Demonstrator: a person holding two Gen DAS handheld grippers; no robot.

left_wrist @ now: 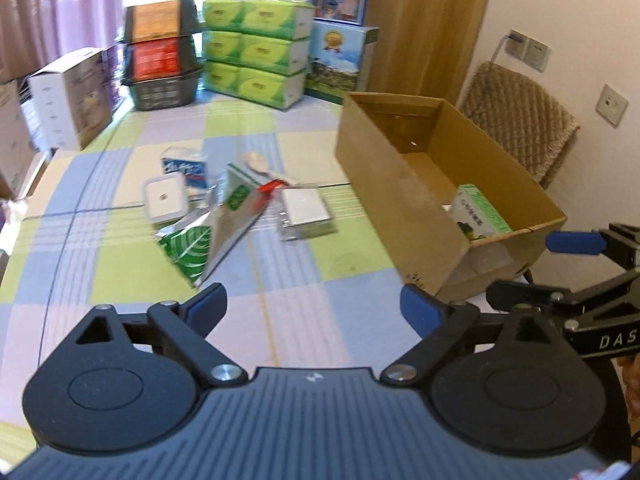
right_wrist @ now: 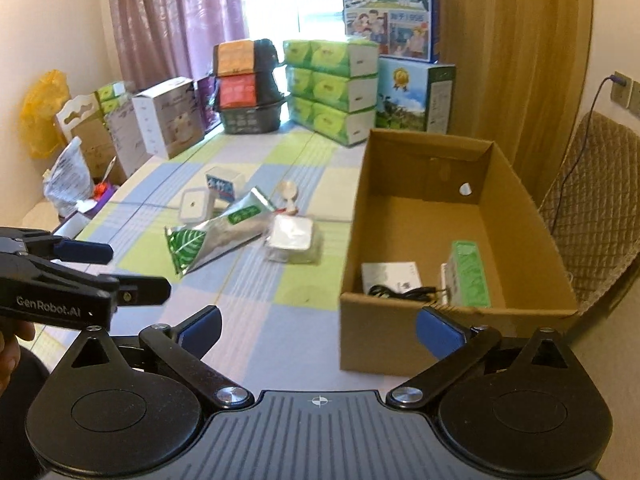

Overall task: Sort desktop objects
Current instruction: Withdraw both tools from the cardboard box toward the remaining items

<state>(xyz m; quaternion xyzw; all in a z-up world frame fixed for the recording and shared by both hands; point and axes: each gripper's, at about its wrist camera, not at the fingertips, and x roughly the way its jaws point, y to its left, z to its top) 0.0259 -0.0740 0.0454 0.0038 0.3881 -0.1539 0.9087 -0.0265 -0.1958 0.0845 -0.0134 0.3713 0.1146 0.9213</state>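
On the plaid tablecloth [left_wrist: 120,264] lie a silver-green foil bag [left_wrist: 208,228] [right_wrist: 216,236], a white lidded container [left_wrist: 165,198] [right_wrist: 195,204], a small blue-white carton [left_wrist: 186,166] [right_wrist: 224,184], a wooden spoon [left_wrist: 260,164] [right_wrist: 289,194] and a foil-wrapped white pack [left_wrist: 306,212] [right_wrist: 292,240]. To their right stands an open cardboard box [left_wrist: 400,184] [right_wrist: 400,240] holding a green carton [left_wrist: 478,212] [right_wrist: 470,274], a white booklet [right_wrist: 390,276] and a black cable [right_wrist: 404,292]. My left gripper [left_wrist: 314,306] [right_wrist: 138,272] is open and empty, short of the foil bag. My right gripper [right_wrist: 320,326] [left_wrist: 520,266] is open and empty before the box's near corner.
Along the table's far edge stand stacked green tissue packs [left_wrist: 256,52], black baskets [left_wrist: 162,52], a white appliance box [left_wrist: 72,96] and milk cartons [left_wrist: 340,60]. A quilted chair [left_wrist: 516,116] sits right of the cardboard box. More boxes and bags crowd the far left [right_wrist: 80,136].
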